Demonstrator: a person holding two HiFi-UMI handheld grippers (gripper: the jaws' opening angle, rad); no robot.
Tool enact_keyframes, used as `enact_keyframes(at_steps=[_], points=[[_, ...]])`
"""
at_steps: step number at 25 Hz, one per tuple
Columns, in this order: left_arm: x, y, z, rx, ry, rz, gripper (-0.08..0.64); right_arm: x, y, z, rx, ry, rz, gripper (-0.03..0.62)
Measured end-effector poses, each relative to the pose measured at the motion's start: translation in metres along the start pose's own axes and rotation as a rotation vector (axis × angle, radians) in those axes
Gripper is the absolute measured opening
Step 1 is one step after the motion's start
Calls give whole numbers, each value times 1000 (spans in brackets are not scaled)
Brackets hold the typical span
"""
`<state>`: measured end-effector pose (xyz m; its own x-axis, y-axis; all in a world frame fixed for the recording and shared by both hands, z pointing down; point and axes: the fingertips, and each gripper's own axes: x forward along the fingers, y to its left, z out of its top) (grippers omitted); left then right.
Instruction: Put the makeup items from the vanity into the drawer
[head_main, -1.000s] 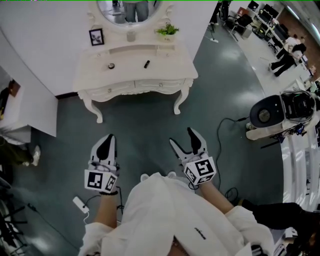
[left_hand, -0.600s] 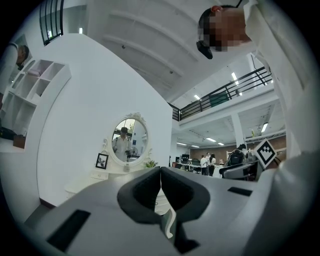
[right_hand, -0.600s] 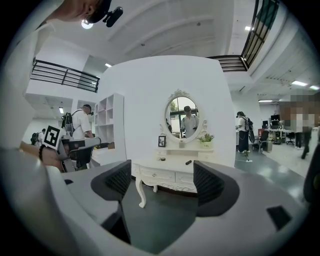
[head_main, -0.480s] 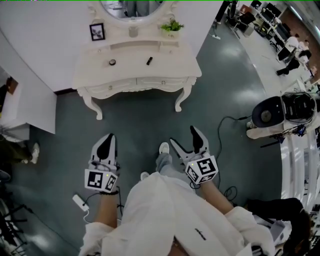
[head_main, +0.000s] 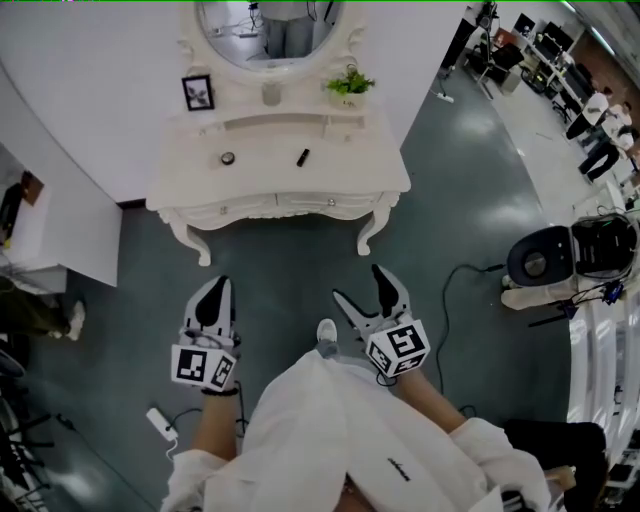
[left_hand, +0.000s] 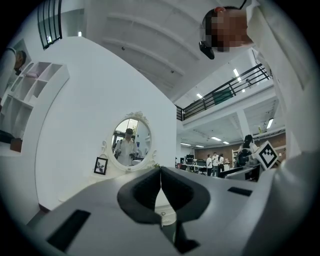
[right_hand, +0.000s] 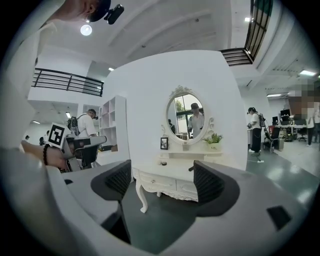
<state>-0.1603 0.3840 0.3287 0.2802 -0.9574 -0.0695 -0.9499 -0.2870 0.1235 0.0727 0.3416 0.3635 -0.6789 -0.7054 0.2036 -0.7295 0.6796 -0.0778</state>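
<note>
Well apart from the vanity (head_main: 200, 212), whose drawer (head_main: 322, 203) is shut, nothing is stowed yet: a round compact (head_main: 228, 158) and a dark stick (head_main: 302, 156) lie on its tabletop (head_main: 262, 168). The left gripper (head_main: 214, 290) is pressed together, empty; the right gripper (head_main: 360, 285) has just been opening, nothing between its jaws

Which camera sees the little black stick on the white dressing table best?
The head view: it looks down on the vanity, so the whole black stick shows. The right gripper view shows only its end, beside a jaw of the right hand-held gripper. In the left gripper view the shut left hand-held gripper blocks it.
</note>
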Motion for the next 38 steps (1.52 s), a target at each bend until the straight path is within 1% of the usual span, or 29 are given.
enact_keyframes(at_steps=[3,10,15,18,21,27,32,34,38], points=[[40,2,3,24,0,1,28,27,-28,9,-8,-2,26,391],[127,-5,-2,29,12,21,28,67,-99,22,-22,2,56,391],[173,-17,-3,39,4,42,28,83,-139,22,-37,21,100,391],[195,-27,-8,39,8,43,28,93,-162,20,-41,30,107,391],[207,-35,-11,53,25,37,28,98,-175,18,-28,38,117,391],[225,-28,-16,61,50,39,28,114,-186,11,0,52,121,391],[260,-12,-21,57,55,8,28,141,-199,11,10,56,101,391],[278,-4,-23,65,54,-12,28,157,-203,15,1,47,88,391],[317,21,-29,56,56,-39,28,195,-215,19,-13,46,58,391]])
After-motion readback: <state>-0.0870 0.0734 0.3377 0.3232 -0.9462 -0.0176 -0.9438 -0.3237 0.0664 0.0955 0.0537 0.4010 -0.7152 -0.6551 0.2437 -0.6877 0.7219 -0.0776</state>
